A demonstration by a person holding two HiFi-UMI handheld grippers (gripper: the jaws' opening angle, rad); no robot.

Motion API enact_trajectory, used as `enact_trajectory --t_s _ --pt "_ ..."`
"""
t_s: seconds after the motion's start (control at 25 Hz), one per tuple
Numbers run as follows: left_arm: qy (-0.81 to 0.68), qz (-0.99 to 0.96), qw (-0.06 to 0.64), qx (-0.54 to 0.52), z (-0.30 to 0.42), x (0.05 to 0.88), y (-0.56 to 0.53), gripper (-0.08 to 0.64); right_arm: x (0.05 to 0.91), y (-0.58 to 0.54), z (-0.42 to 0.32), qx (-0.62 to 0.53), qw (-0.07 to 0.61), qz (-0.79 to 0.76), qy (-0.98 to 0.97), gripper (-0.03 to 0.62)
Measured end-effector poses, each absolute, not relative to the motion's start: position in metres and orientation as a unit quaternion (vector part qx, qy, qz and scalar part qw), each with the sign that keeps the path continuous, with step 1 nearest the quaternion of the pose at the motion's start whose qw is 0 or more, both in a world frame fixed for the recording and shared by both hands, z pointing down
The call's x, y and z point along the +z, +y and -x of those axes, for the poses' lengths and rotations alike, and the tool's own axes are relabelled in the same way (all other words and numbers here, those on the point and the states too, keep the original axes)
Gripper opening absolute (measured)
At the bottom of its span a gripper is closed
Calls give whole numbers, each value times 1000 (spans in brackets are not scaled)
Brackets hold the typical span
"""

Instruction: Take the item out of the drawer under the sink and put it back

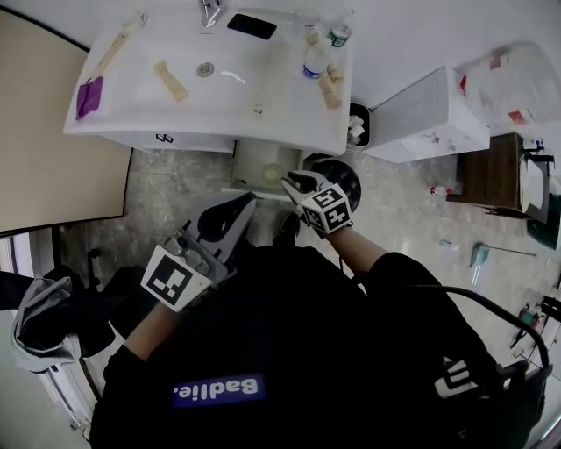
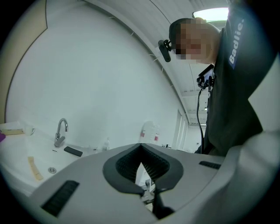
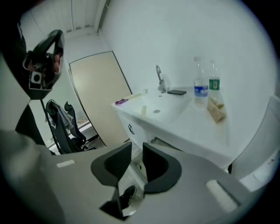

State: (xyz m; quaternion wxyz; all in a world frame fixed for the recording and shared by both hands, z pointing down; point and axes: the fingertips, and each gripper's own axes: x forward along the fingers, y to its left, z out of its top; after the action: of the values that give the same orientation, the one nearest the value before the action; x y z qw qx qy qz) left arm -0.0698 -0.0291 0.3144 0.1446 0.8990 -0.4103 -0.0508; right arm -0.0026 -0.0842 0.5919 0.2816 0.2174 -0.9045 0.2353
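The white drawer (image 1: pixel 252 163) under the sink counter (image 1: pixel 131 123) stands pulled out, with a pale round item (image 1: pixel 273 174) lying inside it. My right gripper (image 1: pixel 294 182) hovers just to the right of that item, above the drawer's front corner. Its jaws (image 3: pixel 136 153) stand a little apart with nothing between them; through the gap the floor and a shoe show. My left gripper (image 1: pixel 238 210) is held lower, in front of the drawer. Its pads (image 2: pixel 151 164) meet at the tips and hold nothing.
On the counter lie a black phone (image 1: pixel 252 25), two bottles (image 1: pixel 316 58), tan packets and a purple-headed brush (image 1: pixel 89 95). A black round bin (image 1: pixel 344 180) sits right of the drawer, a white cabinet (image 1: pixel 429 114) beyond it. A beige door (image 1: pixel 53 131) and a chair with clothes (image 1: pixel 35 324) are at left.
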Motion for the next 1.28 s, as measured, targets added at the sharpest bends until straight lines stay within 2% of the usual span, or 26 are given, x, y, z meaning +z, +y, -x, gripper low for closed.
enact_trajectory --t_s 0.44,0.64,0.96,1.28 --pt "-372 -919 122 -55 39 294 -29 5 412 -76 -4 125 136 -206 -961 6" --pt "-355 -926 117 -50 26 291 -26 5 342 -64 -6 99 72 -194 -973 2" --pt "-342 -932 115 -31 15 296 -25 5 302 -44 -8 96 -3 -190 -977 2" --pt "-334 -936 108 -19 7 295 -18 5 307 -40 -13 96 7 -191 -977 0"
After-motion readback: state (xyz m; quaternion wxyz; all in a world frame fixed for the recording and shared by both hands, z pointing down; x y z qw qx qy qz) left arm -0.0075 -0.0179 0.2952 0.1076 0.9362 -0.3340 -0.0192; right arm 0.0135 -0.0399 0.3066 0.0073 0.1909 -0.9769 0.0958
